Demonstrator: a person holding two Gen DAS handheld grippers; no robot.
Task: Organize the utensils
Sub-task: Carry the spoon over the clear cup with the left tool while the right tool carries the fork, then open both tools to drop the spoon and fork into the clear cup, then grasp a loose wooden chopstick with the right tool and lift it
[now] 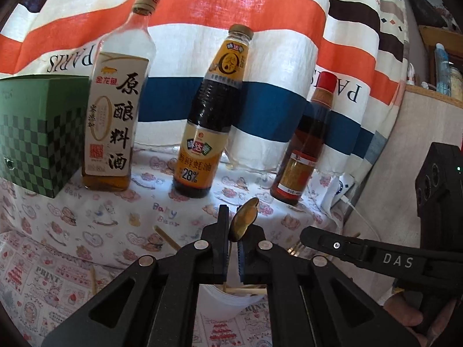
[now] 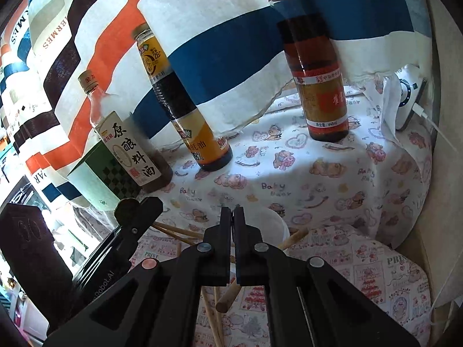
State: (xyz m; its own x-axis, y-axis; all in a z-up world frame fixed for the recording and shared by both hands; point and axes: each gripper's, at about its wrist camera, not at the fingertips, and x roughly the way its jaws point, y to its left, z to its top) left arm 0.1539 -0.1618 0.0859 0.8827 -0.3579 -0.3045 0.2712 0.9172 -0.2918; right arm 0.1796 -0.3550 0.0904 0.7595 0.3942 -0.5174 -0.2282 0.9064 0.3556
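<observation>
- At the lower middle of the left wrist view, the left tongs [image 1: 231, 225] are clenched on a gold spoon [image 1: 245, 218], its bowl standing up above the tips, so the handle probably hangs down toward the white cup [image 1: 231, 299] just below.
- Inside that cup lie thin wooden sticks, seemingly chopsticks [image 1: 246, 290], which suggests it serves as the collecting holder.
- Low in the right wrist view, the right tongs [image 2: 232, 217] are clenched shut; nothing shows between their tips.
- Beneath them a thicker wooden handle [image 2: 231, 297] and more sticks lie loose on the surface [image 2: 318, 179], probably not yet gathered.
- Along the upper frame, three sauce bottles [image 1: 202, 115] stand upright against the striped cloth, clear of the work.
</observation>
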